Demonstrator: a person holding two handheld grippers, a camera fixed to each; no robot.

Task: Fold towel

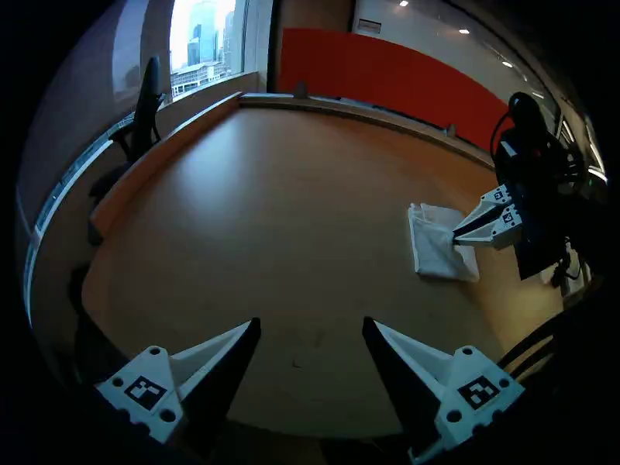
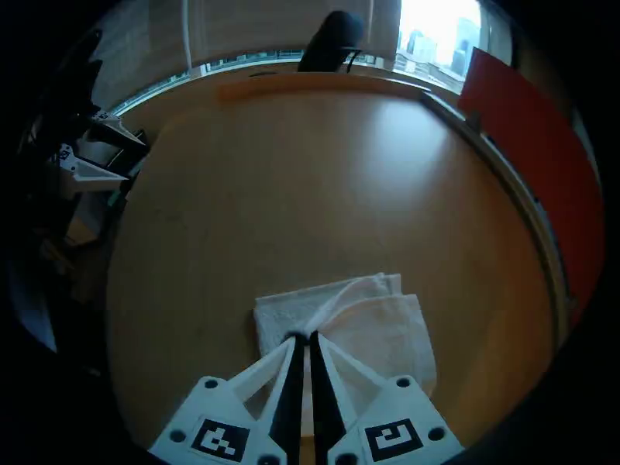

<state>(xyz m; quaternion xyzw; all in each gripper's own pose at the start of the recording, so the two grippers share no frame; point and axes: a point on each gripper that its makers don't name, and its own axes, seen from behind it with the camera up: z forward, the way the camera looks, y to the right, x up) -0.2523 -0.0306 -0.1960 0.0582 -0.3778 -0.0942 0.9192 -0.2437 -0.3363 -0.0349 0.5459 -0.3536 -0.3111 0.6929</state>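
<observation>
Where the towel (image 2: pixel 364 318) lies: flat on the desk (image 2: pixel 310 170), already folded into a small stack.
Right gripper (image 2: pixel 304 339): jaws clamped on the towel's near edge, probably to lift it for another fold.
Left gripper (image 1: pixel 310 322): jaws apart above bare wood, well apart from the cloth, free to assist.
Surroundings: chair (image 1: pixel 147 101) and red panel (image 1: pixel 387 77) beyond the desk; neither stands in the way.

A bare wooden table (image 1: pixel 294 217) fills the room. A black office chair (image 1: pixel 143 108) stands past its far left edge beneath a bright window (image 1: pixel 205 39); a red wall panel (image 1: pixel 387 77) runs behind the far edge.
</observation>
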